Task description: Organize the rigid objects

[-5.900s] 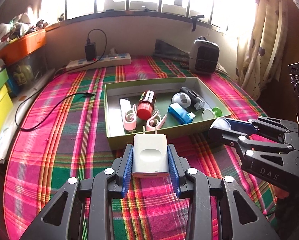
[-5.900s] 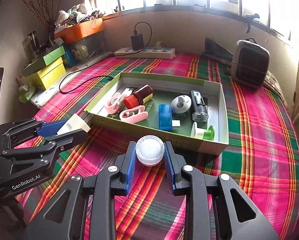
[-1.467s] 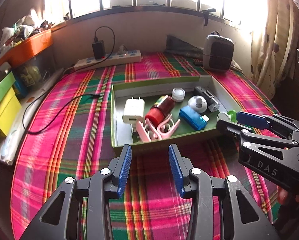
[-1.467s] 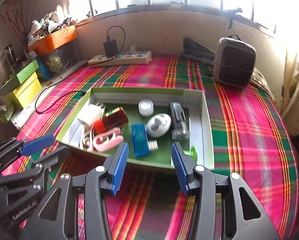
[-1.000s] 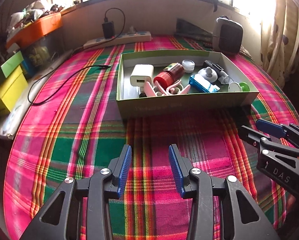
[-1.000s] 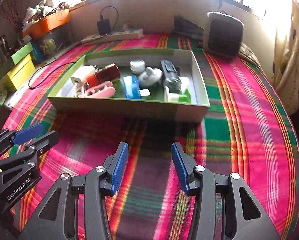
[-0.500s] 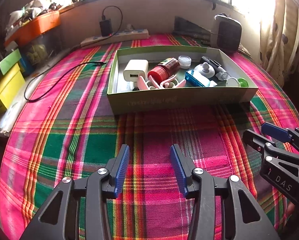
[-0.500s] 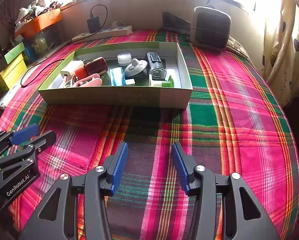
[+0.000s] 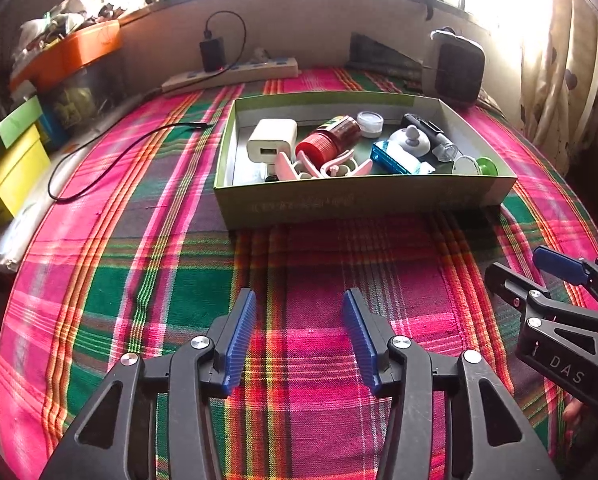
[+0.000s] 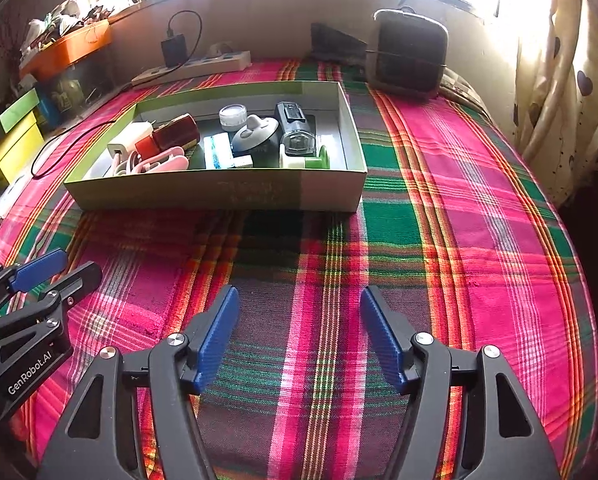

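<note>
While the left gripper [image 9: 297,334] hangs over the bright checked cloth [image 9: 147,280], its blue jaws are opening and nothing sits between them. In the left wrist view the green box [image 9: 363,200] lies farther off, a bit to the right. Inside it are the white charger [image 9: 273,144] at the left, the red-capped jar [image 9: 331,142] beside it, pink clips [image 9: 323,166] near the front wall, a blue case [image 9: 399,158], and a green spool [image 9: 475,166] at the right end. The spool lies close against the near wall, so a bump to the box could tip it out. The right gripper [image 9: 539,276] shows at the right edge, well apart from the box.

In the right wrist view the right gripper [image 10: 299,326] also has its jaws opening, with only cloth between them. The box [image 10: 219,194] is far and left. The things lie packed close together, so reaching in for one might knock another. I see nothing loose left on the cloth, so the sorting looks done. The black cable [image 10: 59,148] by the far left corner could snag a gripper that swings that way.
</note>
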{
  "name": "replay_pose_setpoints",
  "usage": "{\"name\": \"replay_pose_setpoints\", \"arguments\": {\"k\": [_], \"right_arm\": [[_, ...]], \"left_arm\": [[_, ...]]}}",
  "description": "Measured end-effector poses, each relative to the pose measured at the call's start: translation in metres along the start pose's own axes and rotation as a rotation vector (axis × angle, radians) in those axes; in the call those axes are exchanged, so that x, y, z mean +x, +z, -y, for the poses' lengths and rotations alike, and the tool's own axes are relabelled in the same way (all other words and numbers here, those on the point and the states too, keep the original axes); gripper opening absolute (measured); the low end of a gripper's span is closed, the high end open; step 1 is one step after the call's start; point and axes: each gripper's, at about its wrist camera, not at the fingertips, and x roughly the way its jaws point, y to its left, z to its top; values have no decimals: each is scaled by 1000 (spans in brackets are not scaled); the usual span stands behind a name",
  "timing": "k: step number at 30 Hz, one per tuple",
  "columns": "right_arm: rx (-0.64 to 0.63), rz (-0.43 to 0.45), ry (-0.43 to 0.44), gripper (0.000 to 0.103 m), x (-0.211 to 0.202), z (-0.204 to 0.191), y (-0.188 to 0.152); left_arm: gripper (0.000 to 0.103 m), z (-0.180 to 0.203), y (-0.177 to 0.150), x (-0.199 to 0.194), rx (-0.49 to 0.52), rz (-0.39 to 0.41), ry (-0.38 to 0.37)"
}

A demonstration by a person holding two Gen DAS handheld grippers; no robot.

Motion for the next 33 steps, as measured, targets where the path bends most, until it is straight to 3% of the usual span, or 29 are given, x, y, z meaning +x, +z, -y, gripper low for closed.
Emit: {"name": "replay_pose_setpoints", "arguments": {"k": [33], "right_arm": [[-2,0,-2,67,1,-2,1]], "left_arm": [[46,-1,0,0,0,0,0]]}}
